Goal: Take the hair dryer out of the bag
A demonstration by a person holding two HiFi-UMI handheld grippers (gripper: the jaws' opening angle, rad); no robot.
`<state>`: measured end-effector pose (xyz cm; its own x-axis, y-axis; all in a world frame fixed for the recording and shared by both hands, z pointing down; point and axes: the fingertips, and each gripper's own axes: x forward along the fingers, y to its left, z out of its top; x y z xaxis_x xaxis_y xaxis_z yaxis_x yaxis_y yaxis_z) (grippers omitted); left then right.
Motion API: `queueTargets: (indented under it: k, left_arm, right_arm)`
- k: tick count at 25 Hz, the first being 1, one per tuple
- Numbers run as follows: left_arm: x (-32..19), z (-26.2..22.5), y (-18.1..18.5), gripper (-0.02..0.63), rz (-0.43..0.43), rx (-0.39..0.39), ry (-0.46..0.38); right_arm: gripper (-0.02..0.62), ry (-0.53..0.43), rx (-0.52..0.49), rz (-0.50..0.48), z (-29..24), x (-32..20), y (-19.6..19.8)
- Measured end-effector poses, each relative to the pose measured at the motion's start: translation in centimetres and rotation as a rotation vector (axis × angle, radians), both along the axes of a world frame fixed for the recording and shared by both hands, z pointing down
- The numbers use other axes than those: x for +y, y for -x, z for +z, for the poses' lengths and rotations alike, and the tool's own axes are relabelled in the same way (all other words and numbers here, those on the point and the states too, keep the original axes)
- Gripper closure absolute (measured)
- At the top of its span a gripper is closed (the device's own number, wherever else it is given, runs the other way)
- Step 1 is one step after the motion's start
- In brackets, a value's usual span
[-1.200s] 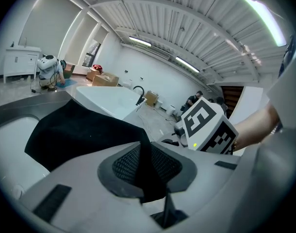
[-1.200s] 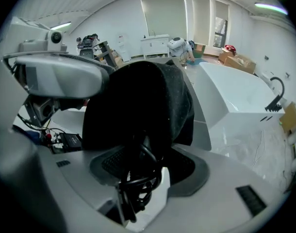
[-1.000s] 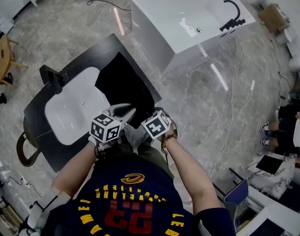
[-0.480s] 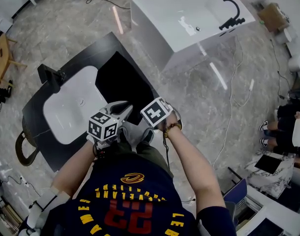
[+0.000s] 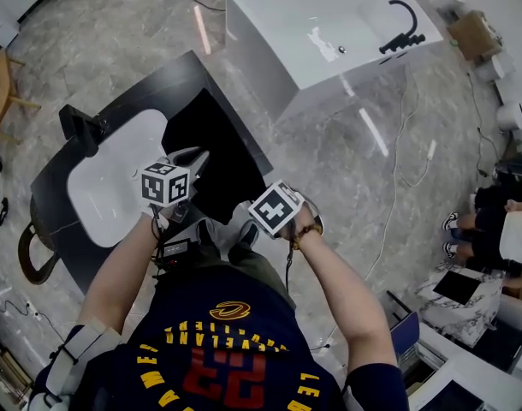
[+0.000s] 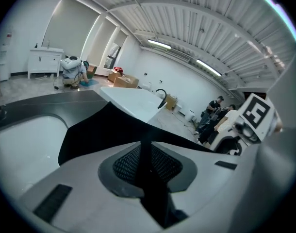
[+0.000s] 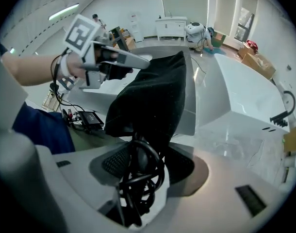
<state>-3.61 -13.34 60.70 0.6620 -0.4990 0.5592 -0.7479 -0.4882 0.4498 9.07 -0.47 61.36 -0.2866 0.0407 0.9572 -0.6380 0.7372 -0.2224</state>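
The black bag [image 5: 216, 142] lies on the black counter [image 5: 155, 98] and droops over its front edge. My left gripper [image 5: 195, 154] reaches over the counter with its jaws shut on the bag's fabric [image 6: 100, 130]; a dark fold runs between the pads [image 6: 124, 165]. My right gripper [image 7: 138, 164] points steeply down below the counter's edge, shut on a coiled black cord [image 7: 137, 179] that comes out of the bag's lower end [image 7: 153, 96]. The left gripper [image 7: 138, 63] shows at the bag's top in the right gripper view. The hair dryer's body is hidden.
A white basin [image 5: 107, 187] with a black tap [image 5: 78, 127] is set in the counter to the bag's left. A white bathtub [image 5: 321, 24] stands beyond. The person's shoes [image 5: 216, 236] are below the grippers, a black box with cables [image 7: 88, 118] lies on the floor, and people [image 5: 501, 221] sit at right.
My left gripper has moved up and left over the counter, away from the right one, drawing the bag's fabric along. The right gripper has shifted slightly down and right in the head view.
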Motion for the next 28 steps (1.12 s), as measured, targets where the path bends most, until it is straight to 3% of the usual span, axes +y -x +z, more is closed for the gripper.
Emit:
queueTargets:
  k: [4, 10, 14, 18, 23, 28]
  left_arm:
    - [-4.3, 0.7, 1.1, 0.557, -0.07, 0.034, 0.049]
    - [-9.0, -3.5, 1.5, 0.557, -0.103, 0.081, -0.029]
    - [-9.8, -6.8, 2.2, 0.557, -0.131, 0.126, -0.086]
    - [-8.3, -7.5, 2.7, 0.557, -0.143, 0.139, -0.093]
    - [-4.9, -5.3, 2.6, 0.557, -0.111, 0.071, -0.074]
    - [-1.1, -4.9, 0.6, 0.557, 0.036, -0.067, -0.141]
  right_arm:
    - [0.371, -0.051, -0.041, 0.062, 0.1, -0.9, 0.1]
    - [0.374, -0.224, -0.111, 0.172, -1.8, -6.7, 1.0]
    - [0.376, -0.315, -0.19, 0.22, -4.3, -10.1, 2.5]
    - [0.376, -0.324, -0.241, 0.224, -4.1, -10.8, 4.3]
    - [0.376, -0.271, -0.2, 0.219, 0.0, -8.8, 4.3]
    - [0.376, -0.325, -0.188, 0.207, 2.3, -8.1, 3.7]
